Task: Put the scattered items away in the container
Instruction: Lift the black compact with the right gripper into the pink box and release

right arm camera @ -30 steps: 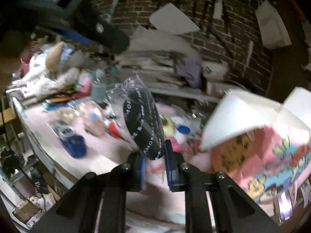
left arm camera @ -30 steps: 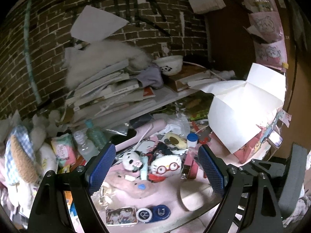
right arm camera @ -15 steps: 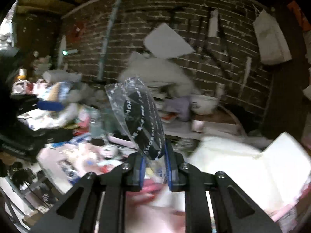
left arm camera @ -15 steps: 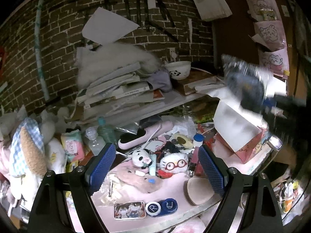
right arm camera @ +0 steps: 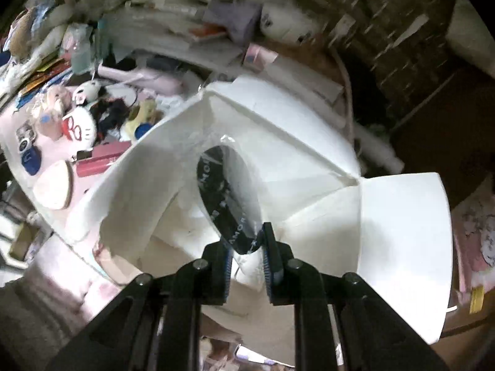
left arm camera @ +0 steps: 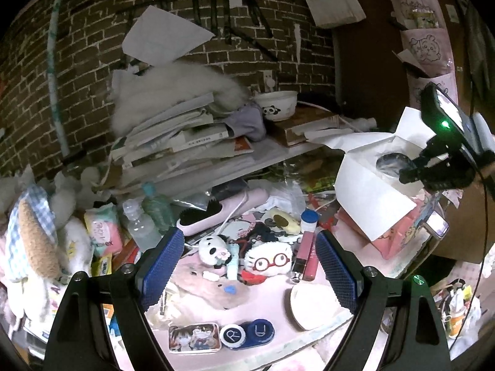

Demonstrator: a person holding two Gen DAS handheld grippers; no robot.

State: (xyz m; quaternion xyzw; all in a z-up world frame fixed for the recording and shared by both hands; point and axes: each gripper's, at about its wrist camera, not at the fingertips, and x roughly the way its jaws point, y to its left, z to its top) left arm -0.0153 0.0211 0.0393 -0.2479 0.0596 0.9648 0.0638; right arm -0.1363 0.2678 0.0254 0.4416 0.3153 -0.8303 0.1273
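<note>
Two views for us here. From the left wrist, our left tool (left arm camera: 247,266) hangs wide open over the cluttered pink table (left arm camera: 272,306), above a glasses plush (left arm camera: 268,262) and panda plush (left arm camera: 213,247). From the right wrist, our right tool (right arm camera: 247,256) pinches a bagged black item (right arm camera: 227,198) inside the open white box (right arm camera: 309,167).

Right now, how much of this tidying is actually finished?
Barely begun. The right gripper holds a black item in a clear plastic wrapper over the open white cardboard box, not yet released. The left gripper is open and holds nothing. The white plush with red glasses, pink tube and blue contact-lens case remain on the table.
</note>
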